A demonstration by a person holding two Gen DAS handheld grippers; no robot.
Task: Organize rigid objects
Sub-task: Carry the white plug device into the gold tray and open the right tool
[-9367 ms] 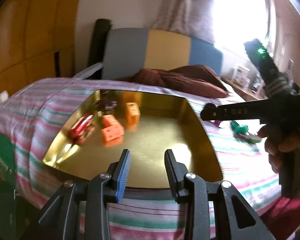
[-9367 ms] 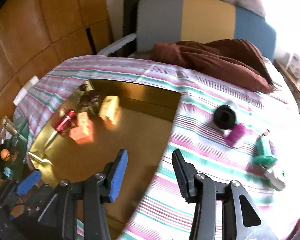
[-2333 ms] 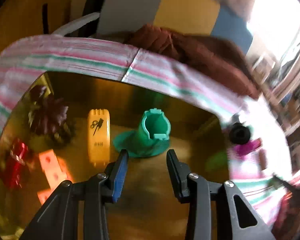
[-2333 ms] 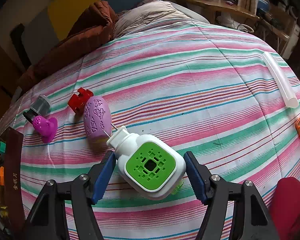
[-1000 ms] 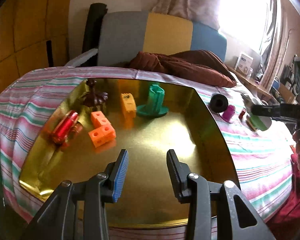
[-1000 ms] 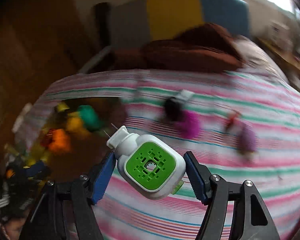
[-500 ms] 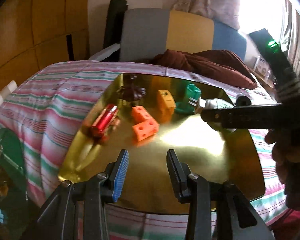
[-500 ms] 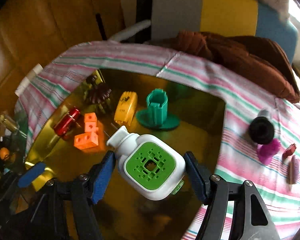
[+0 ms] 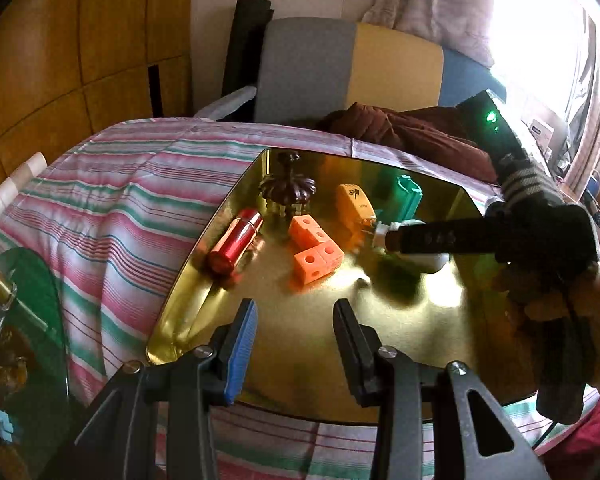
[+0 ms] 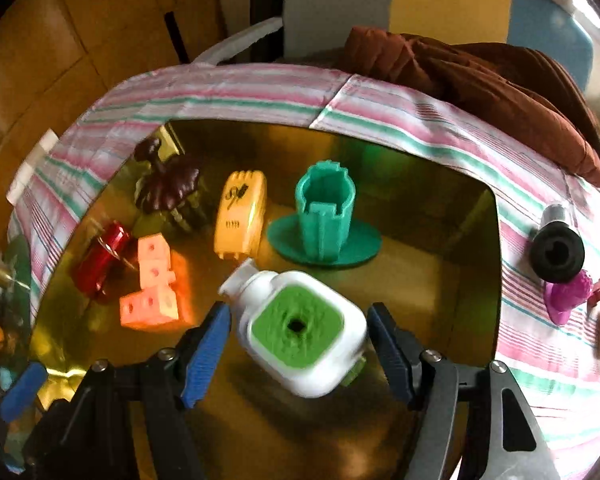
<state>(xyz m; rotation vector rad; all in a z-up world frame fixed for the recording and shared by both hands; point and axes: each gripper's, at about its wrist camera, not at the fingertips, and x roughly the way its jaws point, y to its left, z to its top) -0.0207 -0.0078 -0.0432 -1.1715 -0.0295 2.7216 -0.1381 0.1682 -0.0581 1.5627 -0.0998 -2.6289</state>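
A bed with a striped cover (image 9: pixel 112 216) fills the scene, and on it lies a shiny gold tray (image 10: pixel 432 280) that serves as the collecting place, which is why the hard items sit grouped inside it rather than scattered on the cloth. At the tray's far side stand a green holder (image 10: pixel 324 216), a yellow case (image 10: pixel 240 212) and a dark brown ornament (image 10: pixel 168 186); on the left lie orange blocks (image 10: pixel 152 284) and a red tube (image 10: pixel 100 262). Still out on the cover at the right are a black cap (image 10: pixel 556 252) and a purple piece (image 10: pixel 568 298), so sorting looks unfinished. The right gripper (image 10: pixel 298 342) hangs over the near middle of the tray with a white and green bottle (image 10: pixel 300 332) between its fingers; the bottle looks blurred and there are gaps at both pads, so the jaws are letting go to drop it there. The left gripper (image 9: pixel 294 326) waits at the tray's near edge, half open and empty, out of the way.
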